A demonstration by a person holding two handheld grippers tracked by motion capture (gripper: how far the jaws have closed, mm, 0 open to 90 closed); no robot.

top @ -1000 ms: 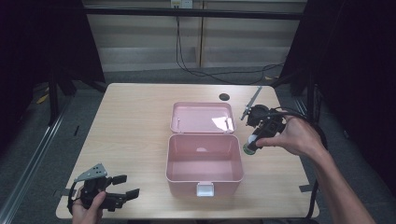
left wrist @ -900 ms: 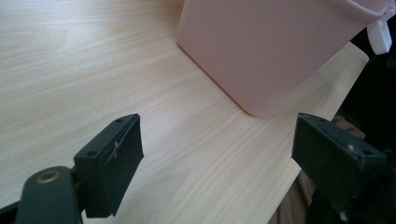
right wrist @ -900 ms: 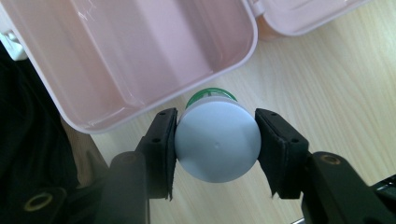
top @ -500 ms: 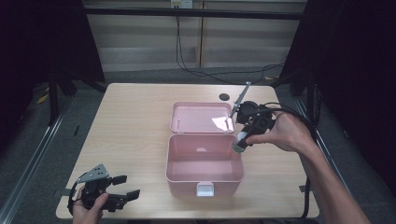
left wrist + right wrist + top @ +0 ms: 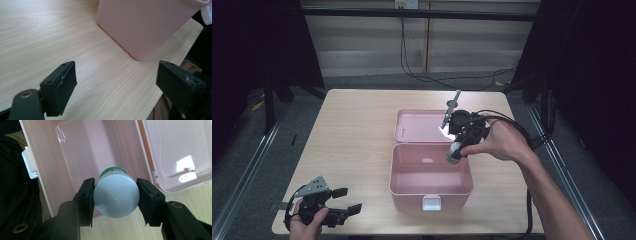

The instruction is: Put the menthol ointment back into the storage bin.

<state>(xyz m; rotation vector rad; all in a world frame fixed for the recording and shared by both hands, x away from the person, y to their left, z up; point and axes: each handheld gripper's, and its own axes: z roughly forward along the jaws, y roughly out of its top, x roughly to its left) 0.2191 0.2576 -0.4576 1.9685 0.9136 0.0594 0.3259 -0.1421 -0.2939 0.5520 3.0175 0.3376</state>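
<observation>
Bottle (image 5: 117,195) clamped in right gripper (image 5: 115,196) over pink box (image 5: 412,197) at its 2 o'clock edge; we saw left gripper (image 5: 116,85) gaping, empty

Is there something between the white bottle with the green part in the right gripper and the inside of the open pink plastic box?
Nothing visible. The white bottle with the green part hangs over the open pink plastic box, whose lid lies folded back.

The left gripper (image 5: 115,87) hangs low over the wooden bench (image 5: 50,37), its two black fingers (image 5: 61,87) spread wide apart, the pink box (image 5: 147,25) just ahead.
</observation>
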